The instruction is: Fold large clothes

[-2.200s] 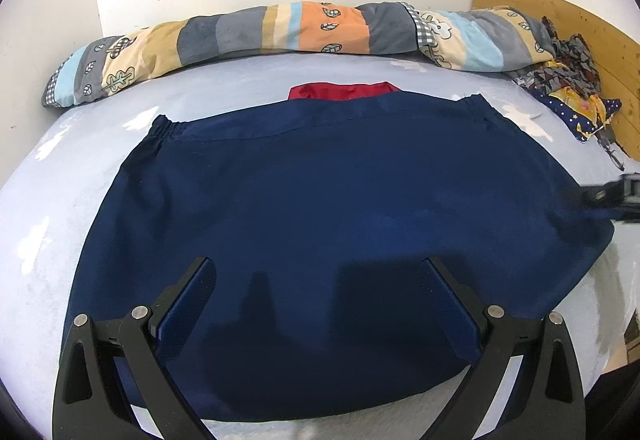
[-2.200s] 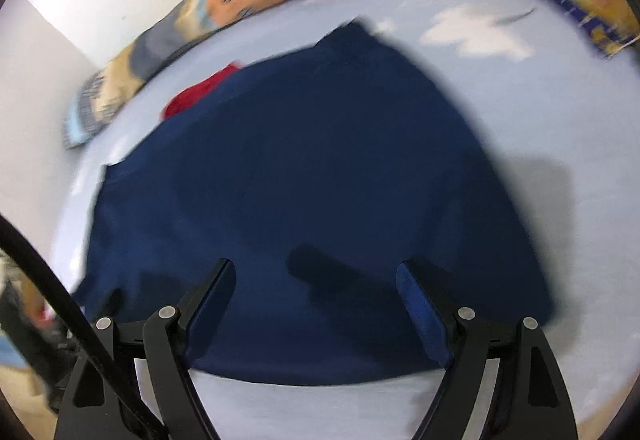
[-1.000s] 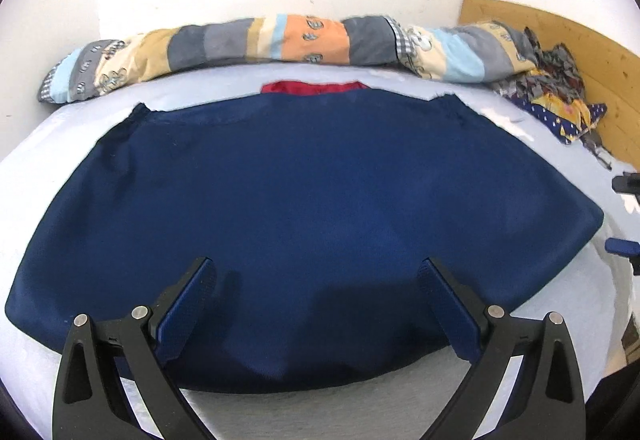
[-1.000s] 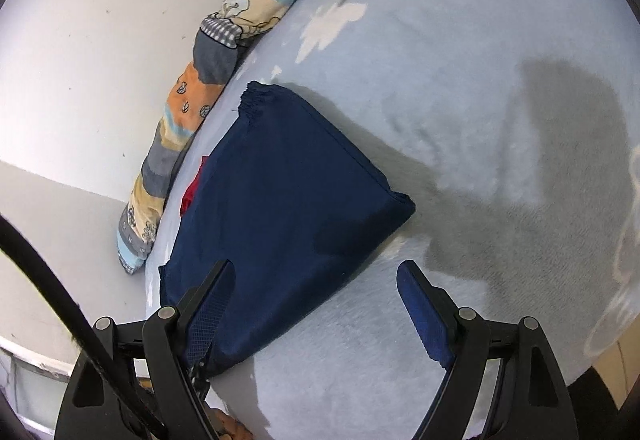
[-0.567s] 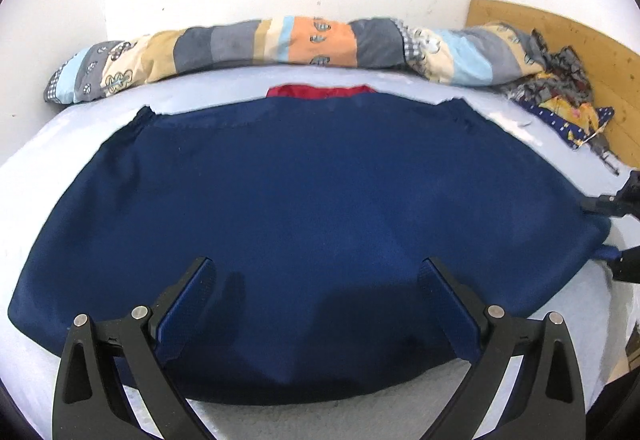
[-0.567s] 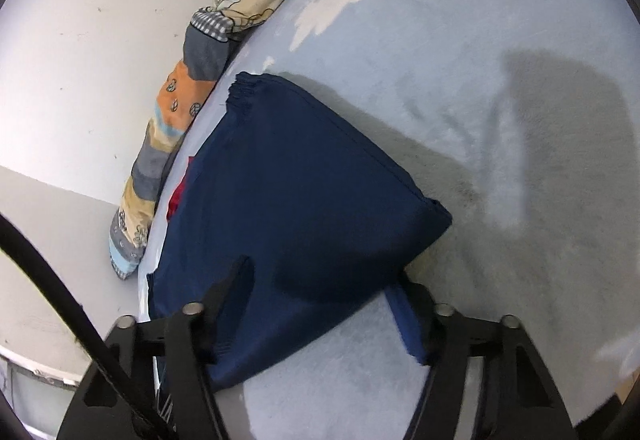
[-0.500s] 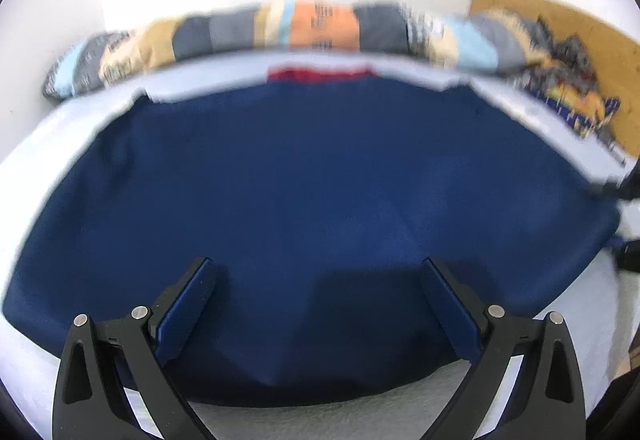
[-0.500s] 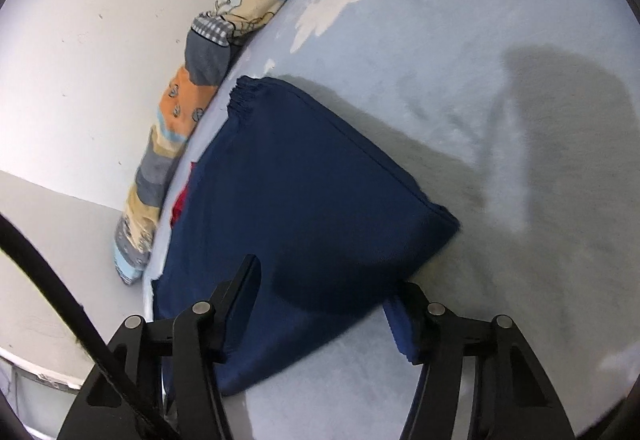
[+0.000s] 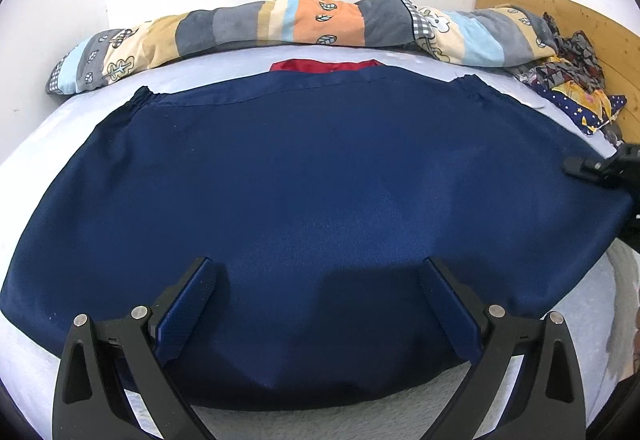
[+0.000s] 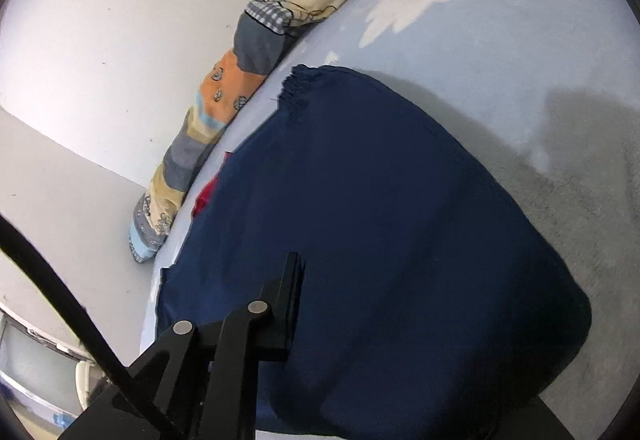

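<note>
The navy blue garment [image 9: 320, 208] is lying flat on the pale blue bed sheet [image 9: 36, 144], occupying most of the bed surface. In the left wrist view its long axis is running from side to side, with the gathered elastic band [image 9: 304, 90] lying along the far edge and facing the wall, and the curved hem facing the camera. A red cloth [image 9: 324, 65] is showing just beyond the band, partly under the garment. A rolled patchwork quilt [image 9: 280, 28] is lying along the wall behind it, and a heap of patterned clothes [image 9: 576, 80] is sitting at the far right corner against a wooden headboard [image 9: 592, 24]. There are no containers in either view. The left gripper [image 9: 318, 304] is hovering over the near hem with its jaws spread wide; the blue pads [image 9: 188, 304] are standing well apart, and nothing is lying between them except the cloth below, which they are not gripping. The right gripper [image 10: 298, 304] is working at the garment's right-hand corner, and its jaws are closing; in the right wrist view the navy fabric [image 10: 380, 240] is draping over and covering one finger, while the other finger [image 10: 280, 304] is pressing against the cloth, so the fabric is being pinched between them. In the left wrist view the right gripper's upper finger [image 9: 600, 166] is showing at the right edge, resting on top of the garment.
</note>
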A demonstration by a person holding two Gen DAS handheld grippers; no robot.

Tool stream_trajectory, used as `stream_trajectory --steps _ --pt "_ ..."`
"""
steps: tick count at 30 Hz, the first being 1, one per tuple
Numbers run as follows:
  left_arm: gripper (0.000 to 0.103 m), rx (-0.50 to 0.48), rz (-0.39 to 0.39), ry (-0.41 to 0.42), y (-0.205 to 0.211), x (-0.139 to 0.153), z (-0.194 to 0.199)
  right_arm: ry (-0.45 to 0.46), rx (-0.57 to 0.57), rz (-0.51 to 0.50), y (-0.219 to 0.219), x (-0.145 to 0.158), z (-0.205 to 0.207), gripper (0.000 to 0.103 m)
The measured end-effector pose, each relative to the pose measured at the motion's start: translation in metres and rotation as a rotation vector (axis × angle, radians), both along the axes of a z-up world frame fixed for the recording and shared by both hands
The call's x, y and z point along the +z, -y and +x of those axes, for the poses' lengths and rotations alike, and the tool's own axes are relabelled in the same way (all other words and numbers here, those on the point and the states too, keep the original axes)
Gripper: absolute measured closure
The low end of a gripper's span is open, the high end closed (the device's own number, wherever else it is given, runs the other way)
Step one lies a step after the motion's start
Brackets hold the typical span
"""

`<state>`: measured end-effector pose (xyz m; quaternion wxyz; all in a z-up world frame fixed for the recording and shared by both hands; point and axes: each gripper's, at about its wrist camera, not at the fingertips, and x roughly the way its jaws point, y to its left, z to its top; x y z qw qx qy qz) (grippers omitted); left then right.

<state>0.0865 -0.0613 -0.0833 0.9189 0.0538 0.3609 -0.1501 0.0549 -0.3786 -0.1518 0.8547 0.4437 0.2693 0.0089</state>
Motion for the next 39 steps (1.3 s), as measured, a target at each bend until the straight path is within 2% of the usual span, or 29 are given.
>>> stream_trajectory --steps 4,5,8,12,16,20,24,26,30,32,34,37,39 --pt "0.002 0.070 -0.004 0.035 -0.008 0.004 -0.002 0.052 -0.008 0.018 -0.006 0.018 -0.006 0.084" --pt "0.001 0.061 0.016 0.006 -0.005 -0.001 0.001 0.058 -0.010 0.021 -0.008 0.023 -0.007 0.084" --pt "0.001 0.059 0.035 -0.005 -0.003 -0.003 0.003 0.071 -0.003 0.026 -0.013 0.031 -0.009 0.084" --pt "0.002 0.056 0.005 0.002 -0.009 0.007 0.002 0.087 -0.008 0.066 -0.017 0.040 -0.012 0.084" --pt "0.002 0.096 -0.043 0.069 -0.038 0.047 0.000 0.108 -0.002 0.077 -0.032 0.061 -0.010 0.084" --pt "0.002 0.138 -0.003 0.144 -0.082 0.094 0.010 0.114 0.023 0.017 -0.063 0.090 0.001 0.084" --pt "0.002 0.227 0.022 0.202 -0.153 0.133 0.029 0.105 0.085 -0.040 -0.114 0.122 0.025 0.083" --pt "0.002 0.288 0.007 0.191 -0.185 0.139 0.037 0.095 0.131 -0.093 -0.154 0.134 0.041 0.083" --pt "0.002 0.433 -0.076 0.144 -0.252 0.142 0.044 0.079 0.247 -0.203 -0.238 0.138 0.072 0.083" --pt "0.002 0.479 -0.102 0.126 -0.273 0.140 0.042 0.070 0.320 -0.286 -0.292 0.129 0.087 0.083" --pt "0.002 0.516 -0.082 0.129 -0.283 0.138 0.039 0.063 0.392 -0.370 -0.341 0.113 0.098 0.084" --pt "0.002 0.540 -0.080 0.119 -0.294 0.137 0.038 -0.007 0.496 -0.488 -0.403 0.070 0.113 0.084" --pt "0.002 0.543 -0.103 0.109 -0.297 0.136 0.038 -0.051 0.500 -0.610 -0.428 0.044 0.115 0.084"
